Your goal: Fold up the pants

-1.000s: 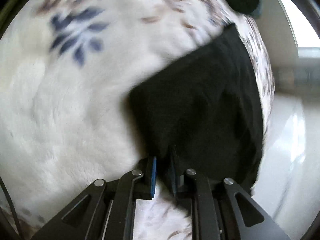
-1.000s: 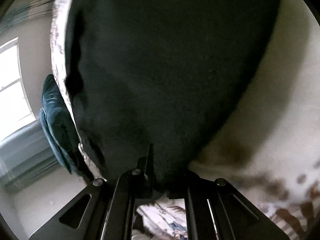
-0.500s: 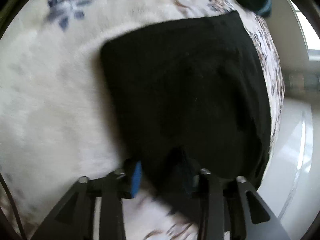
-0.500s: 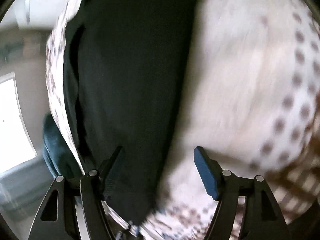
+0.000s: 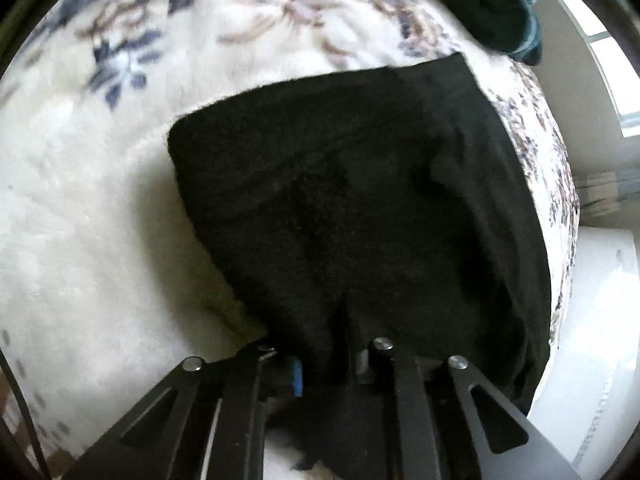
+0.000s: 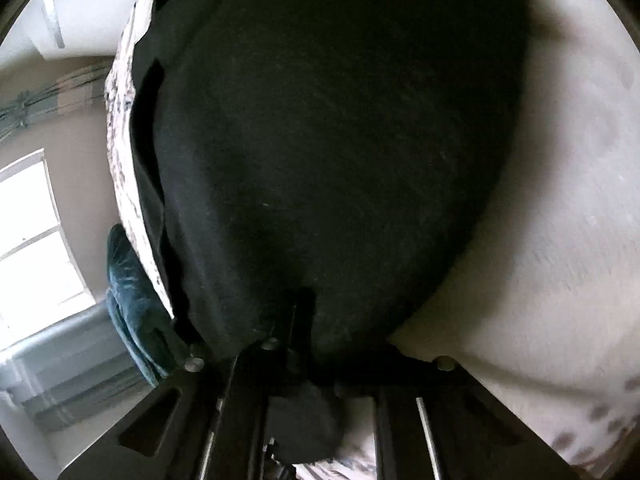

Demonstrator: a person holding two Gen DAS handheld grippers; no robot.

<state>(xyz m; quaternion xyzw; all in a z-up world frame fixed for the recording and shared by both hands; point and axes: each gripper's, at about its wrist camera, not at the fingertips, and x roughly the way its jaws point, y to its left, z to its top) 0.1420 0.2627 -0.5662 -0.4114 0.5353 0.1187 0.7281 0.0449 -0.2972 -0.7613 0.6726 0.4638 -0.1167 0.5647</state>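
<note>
The black pants (image 5: 360, 200) lie folded on a cream floral blanket (image 5: 100, 220), near the bed's right edge. My left gripper (image 5: 332, 356) is shut on the near edge of the pants, and the cloth drapes over its fingertips. In the right wrist view the pants (image 6: 340, 140) fill most of the frame. My right gripper (image 6: 320, 344) is shut on their near edge, with cloth bunched between and below the fingers.
A dark teal garment (image 5: 500, 8) lies at the far corner of the bed; it also shows in the right wrist view (image 6: 132, 304). Beyond the bed edge are a pale floor (image 5: 592, 340), a wall and a bright window (image 6: 28, 232).
Half a second ago my right gripper was open beside the pants; now it is shut on their edge. My left gripper, partly open then, has closed on the cloth.
</note>
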